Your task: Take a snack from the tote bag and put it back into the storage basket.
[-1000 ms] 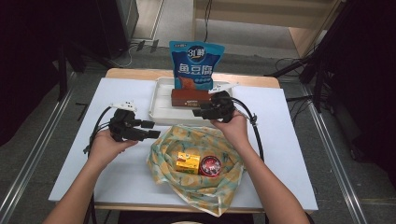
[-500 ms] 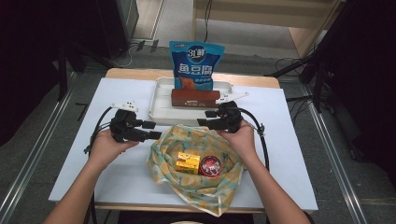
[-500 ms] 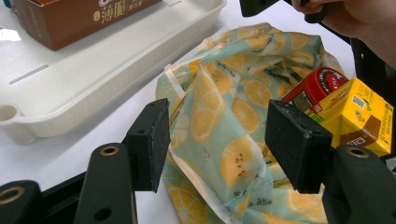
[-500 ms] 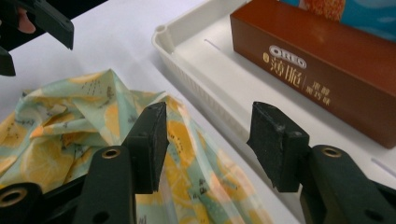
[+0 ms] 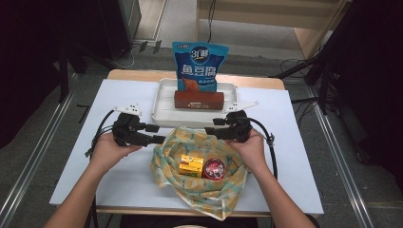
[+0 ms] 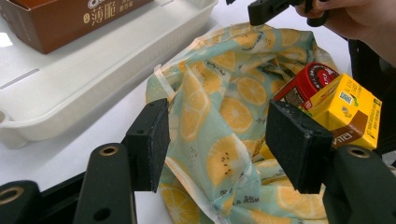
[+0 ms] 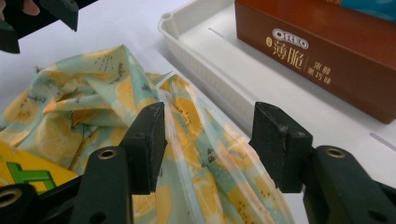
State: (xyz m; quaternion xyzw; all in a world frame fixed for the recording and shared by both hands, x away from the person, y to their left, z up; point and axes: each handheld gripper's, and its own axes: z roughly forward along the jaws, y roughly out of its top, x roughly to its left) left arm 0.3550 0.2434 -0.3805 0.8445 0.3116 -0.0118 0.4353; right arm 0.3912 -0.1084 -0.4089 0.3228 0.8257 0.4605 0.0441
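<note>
White table [image 5: 119, 180] on grey floor [image 5: 28, 156] w/ metal rails.

Bare counter [image 5: 119, 185] lies open left of the lemon-print cloth [image 5: 195, 142], while the white tray [image 5: 164, 102] blocks passage just behind it.

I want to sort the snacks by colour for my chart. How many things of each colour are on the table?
Blue: 1, the snack bag
Brown: 1, the Oreo box
White: 1, the tray
Yellow: 1, the small carton
Red: 1, the round tin
Green and orange: 1, the lemon-print cloth
Total: 6
</note>
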